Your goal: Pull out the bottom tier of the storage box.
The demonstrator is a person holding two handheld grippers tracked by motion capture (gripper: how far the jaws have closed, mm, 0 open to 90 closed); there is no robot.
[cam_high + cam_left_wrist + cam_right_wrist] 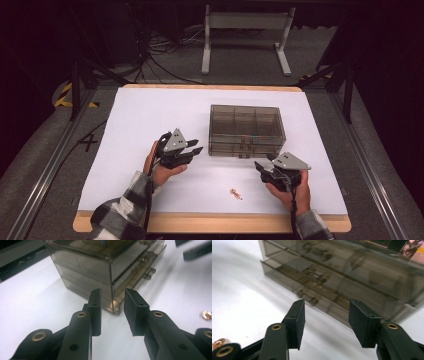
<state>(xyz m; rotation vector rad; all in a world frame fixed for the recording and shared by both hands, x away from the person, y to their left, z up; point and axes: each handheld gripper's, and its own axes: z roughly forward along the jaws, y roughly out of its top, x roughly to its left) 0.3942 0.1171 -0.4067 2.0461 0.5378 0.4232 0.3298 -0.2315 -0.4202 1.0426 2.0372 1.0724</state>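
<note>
Pointing at the smoky drawer box point(247, 131), left claw point(196, 146) and right claw point(260, 165) (both open, holding nothing), tiny coppery thing point(235, 193) just in front of it.

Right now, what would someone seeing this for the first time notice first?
A smoky, see-through drawer box stands right of centre on the white table cover. The left tool and right tool flank its front corners, jaws apart and holding nothing. A small copper-coloured piece lies alone near the front edge between the two hands.
</note>
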